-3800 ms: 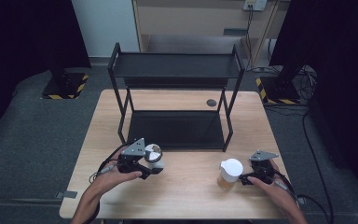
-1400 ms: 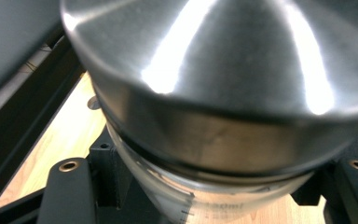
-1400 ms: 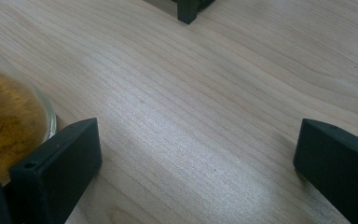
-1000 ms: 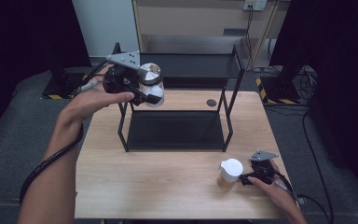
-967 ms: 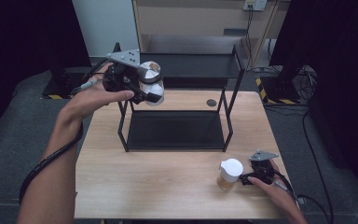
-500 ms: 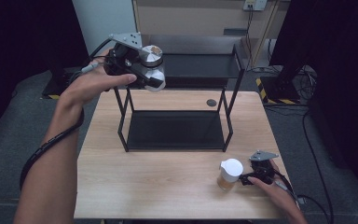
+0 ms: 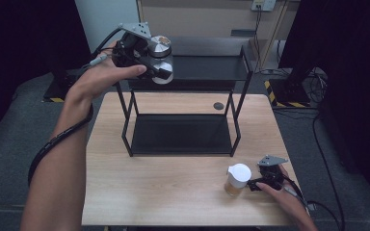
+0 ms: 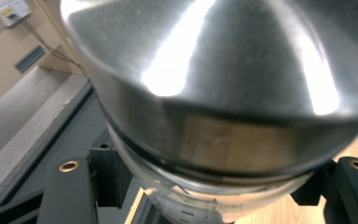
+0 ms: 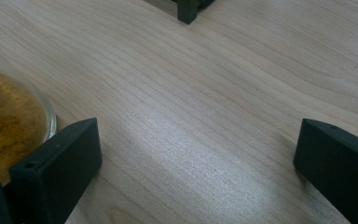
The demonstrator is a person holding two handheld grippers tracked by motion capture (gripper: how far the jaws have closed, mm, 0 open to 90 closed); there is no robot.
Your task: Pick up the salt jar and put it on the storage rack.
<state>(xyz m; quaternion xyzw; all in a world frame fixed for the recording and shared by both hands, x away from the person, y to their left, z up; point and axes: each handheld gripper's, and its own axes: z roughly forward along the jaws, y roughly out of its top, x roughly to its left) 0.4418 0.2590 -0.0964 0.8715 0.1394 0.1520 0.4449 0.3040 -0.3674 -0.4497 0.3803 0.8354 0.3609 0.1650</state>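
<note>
L arm stretched fwd and up, hand (image 7: 107, 72) wrapped round L claw (image 7: 160, 67), held above rack (image 7: 183, 82) top shelf, rear-left corner. Claw grips jar (image 7: 161, 54) w/ steel lid (image 8: 214, 70); jaws clamp glass body below lid. R hand (image 7: 280, 190) low on surface (image 7: 164, 192), front right. R claw (image 9: 191, 154) jaws spread wide, nothing btwn them, resting on wood just beside 2nd jar (image 7: 236, 179) w/ white lid, brown contents.
</note>
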